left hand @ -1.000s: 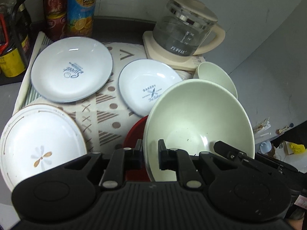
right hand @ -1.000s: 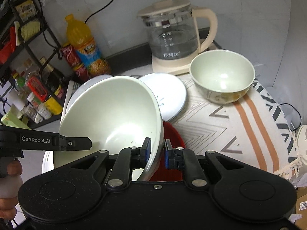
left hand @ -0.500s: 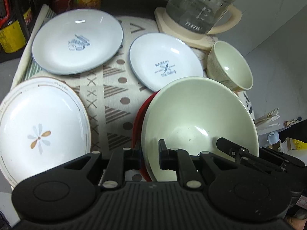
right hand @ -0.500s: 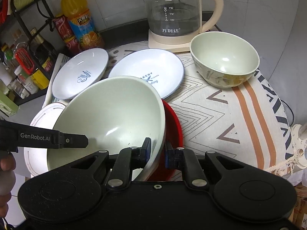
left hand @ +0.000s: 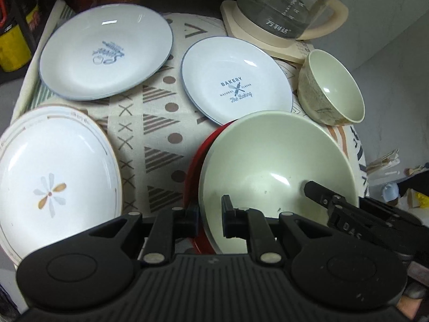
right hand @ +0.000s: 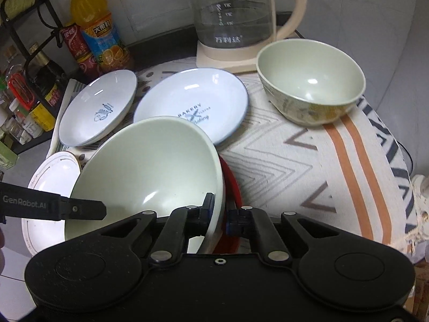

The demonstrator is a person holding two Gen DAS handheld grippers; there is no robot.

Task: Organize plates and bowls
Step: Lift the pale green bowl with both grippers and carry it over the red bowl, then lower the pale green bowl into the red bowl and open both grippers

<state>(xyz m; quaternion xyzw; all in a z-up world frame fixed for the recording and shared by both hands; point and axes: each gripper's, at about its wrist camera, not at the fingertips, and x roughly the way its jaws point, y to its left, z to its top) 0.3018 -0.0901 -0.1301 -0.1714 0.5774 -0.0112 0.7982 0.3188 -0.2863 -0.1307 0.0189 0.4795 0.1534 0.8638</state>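
Left wrist view: a cream tablecloth with brown triangles, crosses and dots point(left hand: 161, 123) covers the surface, ending against a grey wall on the right. Far left lies a round white plate with a blue rim and blue script point(left hand: 106, 51); to its right a smaller white plate printed "BAKERY" point(left hand: 237, 83); near left a white plate with a flower motif and brown rim line point(left hand: 53, 179). A clear glass kettle on a cream base point(left hand: 284, 10) stands far right, and just near it a small pale green bowl with a patterned outside point(left hand: 331, 87). The large pale green bowl point(left hand: 276, 169) sits tilted at near right, over a red plate point(left hand: 194, 171) whose edge shows at its left. The left gripper point(left hand: 210, 216) points steeply down, its jaws clamped on the large bowl's near left rim, one finger inside and one outside. The other gripper's black finger reaches over the bowl's right rim.

Right wrist view: the cloth here shows grey zigzags and an orange stripe. An orange juice bottle point(right hand: 100, 35) and a red can point(right hand: 76, 45) stand far left beside a black wire rack of jars point(right hand: 24, 86). The right gripper point(right hand: 218, 214) angles down, its jaws having just closed further, and pinches the large bowl's near right rim, with the red plate just beneath.
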